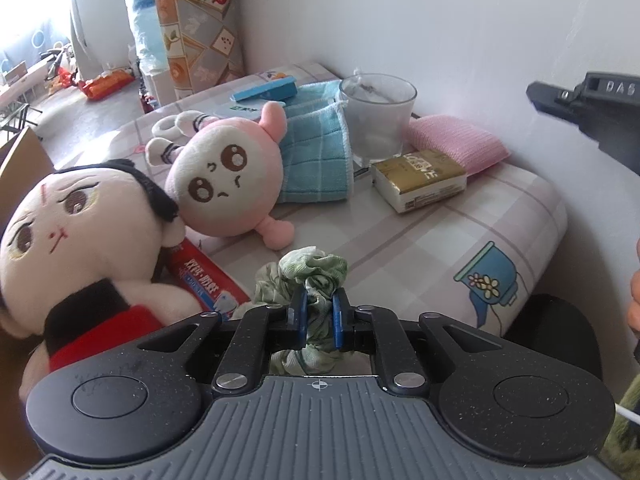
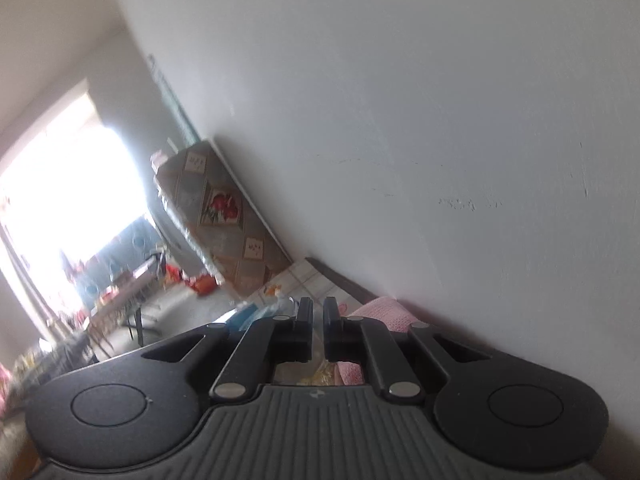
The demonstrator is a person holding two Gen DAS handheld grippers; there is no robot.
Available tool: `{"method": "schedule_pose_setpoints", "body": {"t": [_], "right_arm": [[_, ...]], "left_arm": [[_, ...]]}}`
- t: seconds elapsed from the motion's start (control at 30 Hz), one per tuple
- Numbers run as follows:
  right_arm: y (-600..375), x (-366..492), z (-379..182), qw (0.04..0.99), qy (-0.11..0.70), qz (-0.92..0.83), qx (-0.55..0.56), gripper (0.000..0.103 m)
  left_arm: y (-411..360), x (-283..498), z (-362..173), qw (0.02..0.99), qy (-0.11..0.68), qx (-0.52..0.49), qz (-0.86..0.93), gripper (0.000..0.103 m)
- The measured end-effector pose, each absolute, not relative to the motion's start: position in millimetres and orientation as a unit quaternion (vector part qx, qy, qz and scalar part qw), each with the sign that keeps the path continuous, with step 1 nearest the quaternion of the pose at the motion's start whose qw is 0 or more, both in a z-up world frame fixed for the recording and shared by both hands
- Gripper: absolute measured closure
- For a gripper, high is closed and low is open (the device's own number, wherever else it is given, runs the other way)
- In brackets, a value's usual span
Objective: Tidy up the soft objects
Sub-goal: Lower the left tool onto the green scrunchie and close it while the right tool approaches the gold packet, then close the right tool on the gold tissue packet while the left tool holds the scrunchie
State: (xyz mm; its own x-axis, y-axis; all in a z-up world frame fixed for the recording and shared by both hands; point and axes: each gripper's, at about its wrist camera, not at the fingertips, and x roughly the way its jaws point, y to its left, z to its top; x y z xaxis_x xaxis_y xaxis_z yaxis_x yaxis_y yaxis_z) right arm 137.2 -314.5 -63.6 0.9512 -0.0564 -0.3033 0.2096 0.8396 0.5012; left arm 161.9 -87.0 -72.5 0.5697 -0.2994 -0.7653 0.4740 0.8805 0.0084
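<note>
Left wrist view: the left gripper [image 1: 319, 300] has its blue fingers [image 1: 298, 307] clamped on a crumpled green floral cloth [image 1: 308, 276], which bunches up between and beyond them, over the near edge of a checked table [image 1: 420, 236]. To the near left a black-haired doll [image 1: 76, 232] leans against a pink round plush [image 1: 224, 184]; a red package [image 1: 208, 276] lies beneath the doll. Farther back lie a folded blue towel [image 1: 316, 152], a glass cup [image 1: 378, 116], a tissue pack [image 1: 420, 178] and a pink sponge [image 1: 456, 140] just beside the white wall [image 1: 440, 20]. This view alone shows the tabletop.

Right wrist view: the right gripper [image 2: 318, 312], tilted towards the wall, has its black fingers [image 2: 305, 316] drawn nearly together with nothing between them. This view alone shows the bright window [image 2: 68, 200] at far left.
</note>
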Motion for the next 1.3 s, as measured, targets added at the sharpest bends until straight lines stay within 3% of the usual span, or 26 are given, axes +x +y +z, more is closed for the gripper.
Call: {"method": "schedule_pose_setpoints", "body": {"t": [0.07, 0.13, 0.17, 0.2, 0.37, 0.53, 0.73, 0.9, 1.3], "right_arm": [[-311, 145, -62, 0.951, 0.176, -0.066, 0.244, 0.088], [-307, 152, -64, 0.953, 0.211, -0.064, 0.210, 0.064], [-304, 157, -66, 0.954, 0.223, -0.060, 0.194, 0.039], [-301, 160, -67, 0.955, 0.229, -0.057, 0.180, 0.026], [-292, 174, -63, 0.953, 0.267, -0.027, 0.143, 0.025], [-282, 174, -63, 0.933, 0.299, 0.050, 0.196, 0.031], [-265, 203, -62, 0.940, 0.308, 0.055, 0.134, 0.032], [-263, 245, -84, 0.924, 0.356, 0.060, 0.130, 0.046], [-256, 218, -94, 0.905, 0.379, 0.080, 0.175, 0.046]], "left_arm": [[-84, 157, -69, 0.882, 0.405, 0.101, -0.217, 0.093], [-79, 154, -66, 0.886, 0.402, 0.094, -0.212, 0.093], [-77, 153, -65, 0.887, 0.401, 0.091, -0.212, 0.093], [-76, 152, -64, 0.888, 0.400, 0.088, -0.210, 0.093], [-68, 150, -64, 0.891, 0.398, 0.078, -0.202, 0.093], [-61, 149, -62, 0.895, 0.393, 0.070, -0.198, 0.093], [-53, 149, -63, 0.895, 0.391, 0.066, -0.201, 0.093], [-47, 149, -63, 0.896, 0.390, 0.057, -0.204, 0.093], [-44, 147, -70, 0.895, 0.392, 0.048, -0.209, 0.093]]}}
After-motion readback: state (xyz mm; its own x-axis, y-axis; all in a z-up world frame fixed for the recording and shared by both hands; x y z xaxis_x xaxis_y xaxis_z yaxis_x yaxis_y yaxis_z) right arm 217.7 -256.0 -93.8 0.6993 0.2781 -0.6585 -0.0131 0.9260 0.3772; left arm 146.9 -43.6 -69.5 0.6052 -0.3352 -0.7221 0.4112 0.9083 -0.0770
